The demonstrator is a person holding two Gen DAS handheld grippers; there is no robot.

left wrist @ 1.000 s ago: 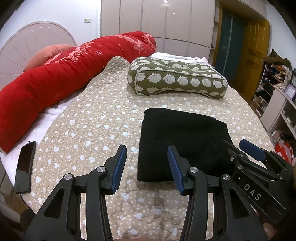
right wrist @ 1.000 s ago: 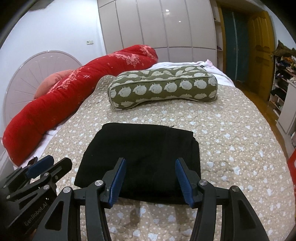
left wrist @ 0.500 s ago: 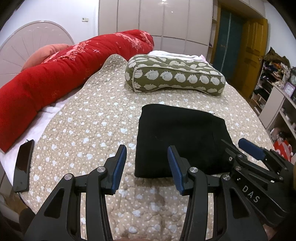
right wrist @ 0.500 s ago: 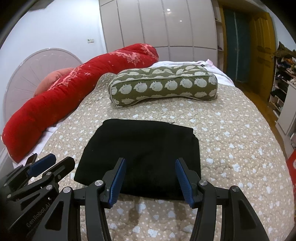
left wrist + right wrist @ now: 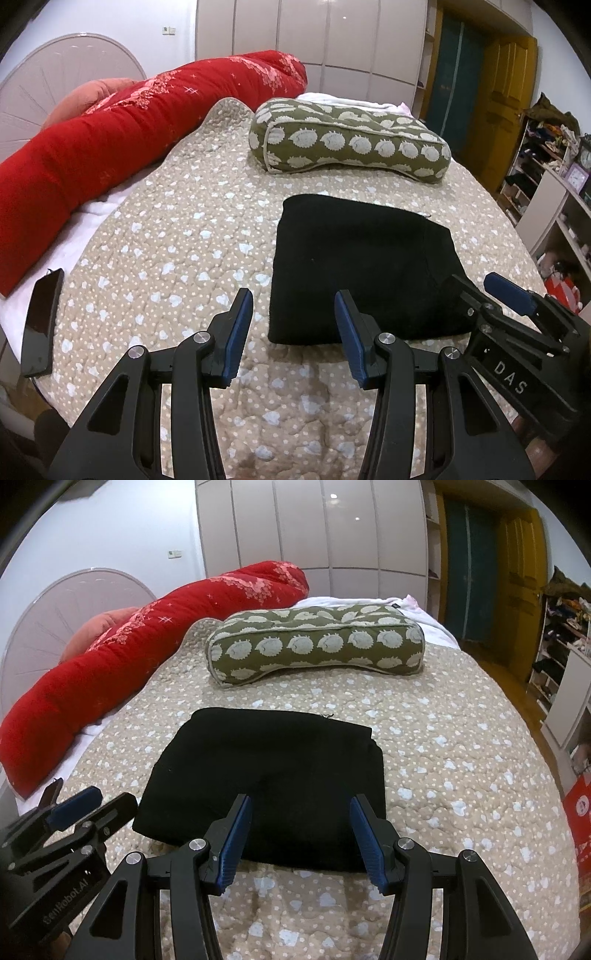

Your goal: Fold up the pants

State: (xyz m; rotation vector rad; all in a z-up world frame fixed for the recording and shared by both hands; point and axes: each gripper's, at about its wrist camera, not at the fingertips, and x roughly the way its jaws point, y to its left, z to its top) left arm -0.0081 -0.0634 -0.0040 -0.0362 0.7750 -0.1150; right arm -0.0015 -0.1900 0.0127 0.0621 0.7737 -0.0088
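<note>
Now both grippers hover low over the bedspread (image 5: 177,236), jaws wide apart and empty: left gripper (image 5: 293,334), right gripper (image 5: 301,843). Folded black pants (image 5: 273,775) lie at frame centre, untouched.

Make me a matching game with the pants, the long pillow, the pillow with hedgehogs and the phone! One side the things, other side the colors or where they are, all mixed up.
Things:
1. pants
2. long pillow
3. hedgehog pillow
4. phone

Descriptions:
A. green with pale shapes, lying across the bed beyond the pants
B. dark and flat, at the left edge of the bed
C. black, folded into a neat block on the quilt
D. red, stretched along the left side of the bed

Pairs: 1-C, 2-D, 3-A, 4-B
</note>
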